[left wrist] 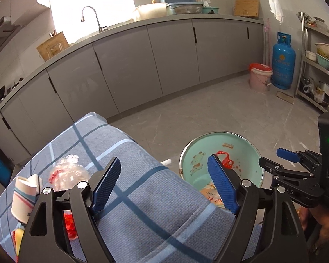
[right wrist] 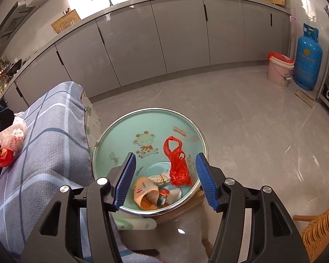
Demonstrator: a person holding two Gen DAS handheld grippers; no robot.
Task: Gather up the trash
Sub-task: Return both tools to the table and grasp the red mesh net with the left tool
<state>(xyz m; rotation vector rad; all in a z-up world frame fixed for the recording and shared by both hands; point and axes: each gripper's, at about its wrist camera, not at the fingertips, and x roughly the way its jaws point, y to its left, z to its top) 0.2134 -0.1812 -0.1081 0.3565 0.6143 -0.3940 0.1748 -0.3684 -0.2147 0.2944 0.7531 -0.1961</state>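
On the left, a surface (left wrist: 125,188) covered with a blue checked cloth carries the trash that is not collected: a paper cup (left wrist: 25,197) lying tilted, a clear plastic bag (left wrist: 68,173) and a red plastic bag (right wrist: 3,156) beside it. The left gripper (left wrist: 164,185) hangs above this cloth with its jaws spread wide, and nothing is between them. To the right, below the surface edge, stands a green bucket (right wrist: 129,129) with a cartoon picture inside. In it lie a red bag (right wrist: 177,164), a crushed paper cup (right wrist: 144,191) and other wrappers. The right gripper (right wrist: 164,180) hovers over the bucket, jaws apart and empty.
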